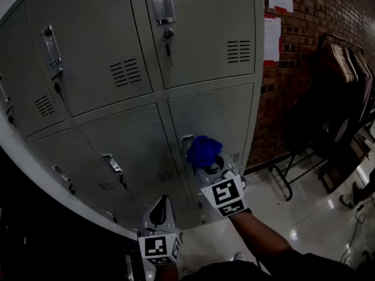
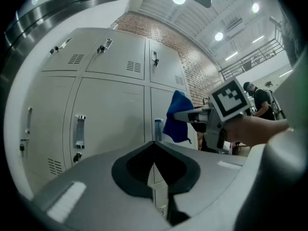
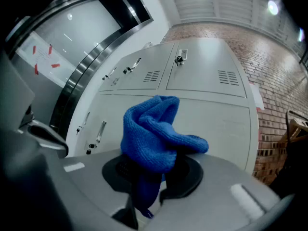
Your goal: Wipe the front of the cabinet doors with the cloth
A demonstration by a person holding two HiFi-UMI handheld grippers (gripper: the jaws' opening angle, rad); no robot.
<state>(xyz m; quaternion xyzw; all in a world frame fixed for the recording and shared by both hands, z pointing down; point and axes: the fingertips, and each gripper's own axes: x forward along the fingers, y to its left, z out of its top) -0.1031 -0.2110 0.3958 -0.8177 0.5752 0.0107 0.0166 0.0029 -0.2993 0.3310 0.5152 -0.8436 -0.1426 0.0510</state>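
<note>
A bunched blue cloth (image 1: 203,151) (image 3: 154,141) is clamped in my right gripper (image 1: 206,164) (image 3: 147,177), which is shut on it. It hangs just in front of the lower right grey cabinet door (image 1: 220,119), near that door's handle (image 1: 187,140); whether cloth and door touch I cannot tell. My left gripper (image 1: 161,211) (image 2: 155,162) sits lower and to the left, shut with nothing in it, pointing at the lower doors (image 2: 110,119). In the left gripper view the cloth (image 2: 177,118) and the right gripper (image 2: 207,117) show at the right.
The grey cabinet has upper doors (image 1: 199,28) with handles, keys and vent slots. A brick wall (image 1: 310,45) with papers stands right of it. A rack with hanging clothes (image 1: 345,81) is at the right, on a glossy floor (image 1: 304,221).
</note>
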